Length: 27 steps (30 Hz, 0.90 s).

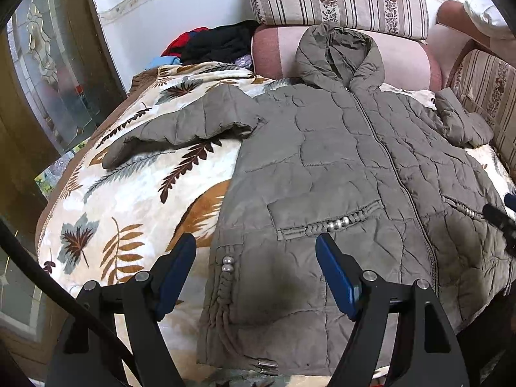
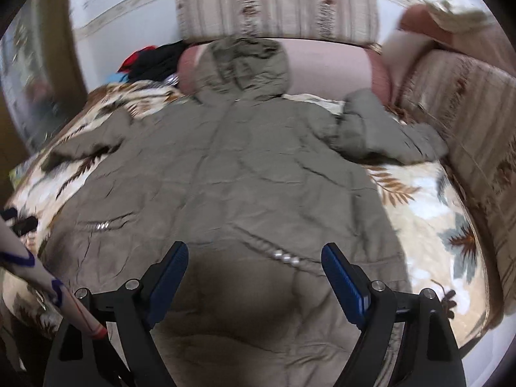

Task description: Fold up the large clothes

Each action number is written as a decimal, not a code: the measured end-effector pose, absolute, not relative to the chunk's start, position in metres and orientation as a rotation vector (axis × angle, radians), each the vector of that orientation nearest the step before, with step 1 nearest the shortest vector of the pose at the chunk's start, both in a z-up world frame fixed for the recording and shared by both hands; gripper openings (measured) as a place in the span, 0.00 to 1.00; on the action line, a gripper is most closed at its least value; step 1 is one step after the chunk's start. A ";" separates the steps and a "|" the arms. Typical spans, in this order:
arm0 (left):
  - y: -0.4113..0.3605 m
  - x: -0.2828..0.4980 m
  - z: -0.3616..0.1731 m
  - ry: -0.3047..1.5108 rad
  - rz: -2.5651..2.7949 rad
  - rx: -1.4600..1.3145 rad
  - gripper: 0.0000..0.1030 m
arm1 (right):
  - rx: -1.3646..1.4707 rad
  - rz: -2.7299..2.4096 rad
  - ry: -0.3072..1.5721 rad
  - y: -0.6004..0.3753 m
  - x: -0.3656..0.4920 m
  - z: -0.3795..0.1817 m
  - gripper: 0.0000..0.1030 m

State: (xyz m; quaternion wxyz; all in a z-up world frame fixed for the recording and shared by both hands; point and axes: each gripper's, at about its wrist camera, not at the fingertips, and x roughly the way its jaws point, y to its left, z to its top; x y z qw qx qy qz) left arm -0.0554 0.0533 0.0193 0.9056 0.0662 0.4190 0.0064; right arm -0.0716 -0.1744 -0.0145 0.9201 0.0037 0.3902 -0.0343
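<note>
I read no label or writing anywhere. The grey quilted coat (image 1: pixel 338 161) lies flat, zipped, front up on the leaf-print blanket (image 1: pixel 129 200), hood at the far end, sleeves spread. My left gripper (image 1: pixel 256 272) and right gripper (image 2: pixel 254 277) hang over its near hem, jaws released, grasping nothing.

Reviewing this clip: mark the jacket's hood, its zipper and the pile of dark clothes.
hood (image 1: pixel 338 54), left wrist view, quilted outer side.
zipper (image 1: pixel 390 161), left wrist view, mid-length of the front.
pile of dark clothes (image 1: pixel 219 45), left wrist view, black garment on top.
</note>
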 end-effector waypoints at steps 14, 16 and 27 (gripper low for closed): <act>0.063 -0.043 0.008 0.908 0.014 0.100 0.73 | -0.022 -0.093 0.846 -0.166 -0.067 -0.030 0.86; 0.067 -0.041 0.004 0.917 0.015 0.094 0.73 | -0.015 -0.096 0.854 -0.166 -0.065 -0.032 0.86; 0.078 -0.030 -0.010 0.947 0.035 0.068 0.73 | -0.010 -0.103 0.883 -0.163 -0.057 -0.041 0.86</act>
